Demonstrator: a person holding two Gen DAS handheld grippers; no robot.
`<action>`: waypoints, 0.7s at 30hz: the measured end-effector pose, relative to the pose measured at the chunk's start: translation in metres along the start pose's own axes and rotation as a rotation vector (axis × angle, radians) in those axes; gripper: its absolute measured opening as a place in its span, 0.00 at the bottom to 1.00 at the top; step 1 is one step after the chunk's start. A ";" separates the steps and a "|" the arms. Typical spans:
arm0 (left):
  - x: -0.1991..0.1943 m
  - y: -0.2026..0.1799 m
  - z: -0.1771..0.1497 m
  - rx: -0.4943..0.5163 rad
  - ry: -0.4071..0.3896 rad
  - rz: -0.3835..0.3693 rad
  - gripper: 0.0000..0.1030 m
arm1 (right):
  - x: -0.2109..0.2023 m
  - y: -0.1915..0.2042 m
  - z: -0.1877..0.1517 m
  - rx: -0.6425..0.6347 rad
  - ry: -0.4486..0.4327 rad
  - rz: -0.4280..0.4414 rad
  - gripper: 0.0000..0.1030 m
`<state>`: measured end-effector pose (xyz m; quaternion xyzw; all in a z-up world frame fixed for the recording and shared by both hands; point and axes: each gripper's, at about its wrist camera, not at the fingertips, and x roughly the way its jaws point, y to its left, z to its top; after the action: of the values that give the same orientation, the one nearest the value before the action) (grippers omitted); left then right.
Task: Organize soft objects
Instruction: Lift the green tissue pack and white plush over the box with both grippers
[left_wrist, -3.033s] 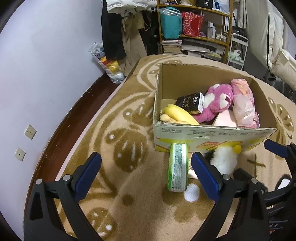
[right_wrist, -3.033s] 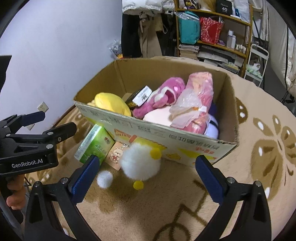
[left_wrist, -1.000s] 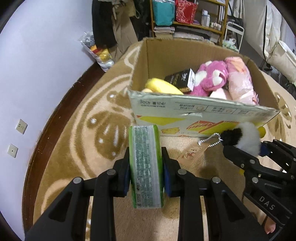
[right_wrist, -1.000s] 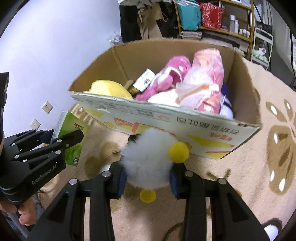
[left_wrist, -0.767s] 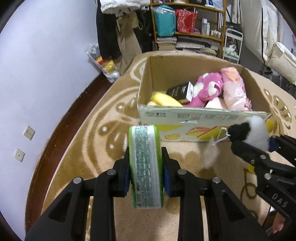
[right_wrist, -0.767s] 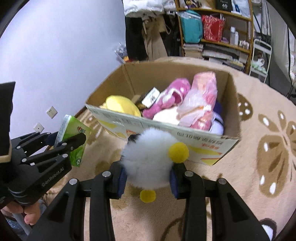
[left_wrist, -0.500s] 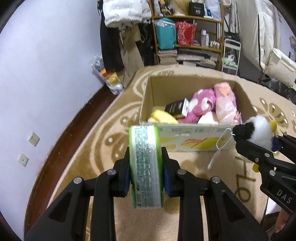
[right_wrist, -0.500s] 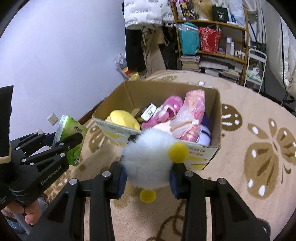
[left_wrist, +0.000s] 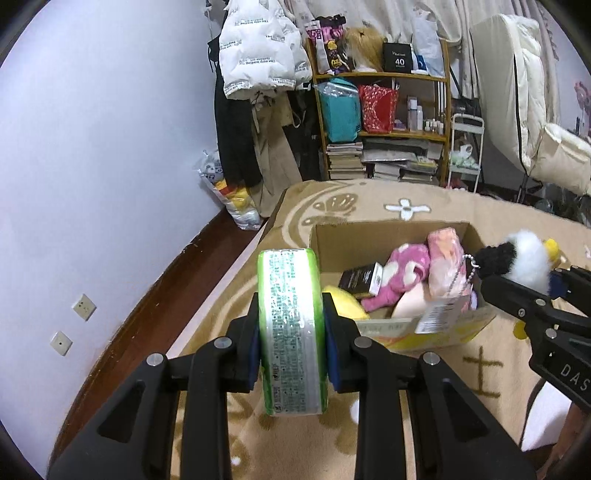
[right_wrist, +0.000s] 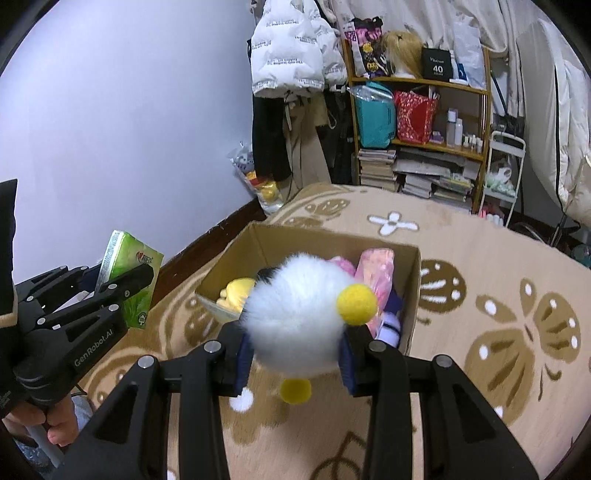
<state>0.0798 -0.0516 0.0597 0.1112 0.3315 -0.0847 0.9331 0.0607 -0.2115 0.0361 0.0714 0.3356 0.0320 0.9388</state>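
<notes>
A tan carpet (left_wrist: 424, 195) with pale flower patterns covers the floor of a cluttered room, bordered by dark wood flooring and a lilac wall at the left of both views. In the lower centre of the left wrist view, the left gripper (left_wrist: 291, 339) is clamped on a green tissue pack (left_wrist: 291, 332), its blue-padded fingers (left_wrist: 253, 343) pressing both long sides so the pack stands on edge, held in the air. In the right wrist view the same pack shows at the left edge, its green printed face turned toward the camera. The right gripper (right_wrist: 293, 347) squeezes a white fluffy plush (right_wrist: 295, 314) in the lower centre of its frame; a yellow pompom (right_wrist: 356, 304) sits on its upper right side and another hangs below. From the left wrist view this plush appears at the right edge with a black fuzzy patch, a bead chain and a paper tag (left_wrist: 441, 312) dangling over the cardboard box (left_wrist: 369, 236). The open box sits on the carpet beyond both grippers and holds a pink plush (left_wrist: 399, 277), a pink wrapped bundle (left_wrist: 445, 254), a yellow plush (left_wrist: 341, 302) and a small dark carton (left_wrist: 362, 278). Across the top of both frames stand a wooden shelf (left_wrist: 380, 75) packed with bags and books, and a white puffer jacket (left_wrist: 258, 48) hanging to its left.
</notes>
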 end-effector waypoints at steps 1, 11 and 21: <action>0.001 0.000 0.004 0.002 -0.006 0.001 0.26 | 0.001 0.000 0.003 -0.005 -0.001 -0.001 0.39; 0.028 -0.001 0.042 0.000 -0.049 0.003 0.26 | 0.029 -0.009 0.028 -0.018 -0.004 -0.015 0.39; 0.080 -0.018 0.050 0.003 -0.015 -0.089 0.27 | 0.066 -0.032 0.024 0.031 0.049 -0.020 0.41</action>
<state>0.1668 -0.0891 0.0438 0.0971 0.3290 -0.1273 0.9307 0.1279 -0.2389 0.0080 0.0817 0.3597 0.0194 0.9293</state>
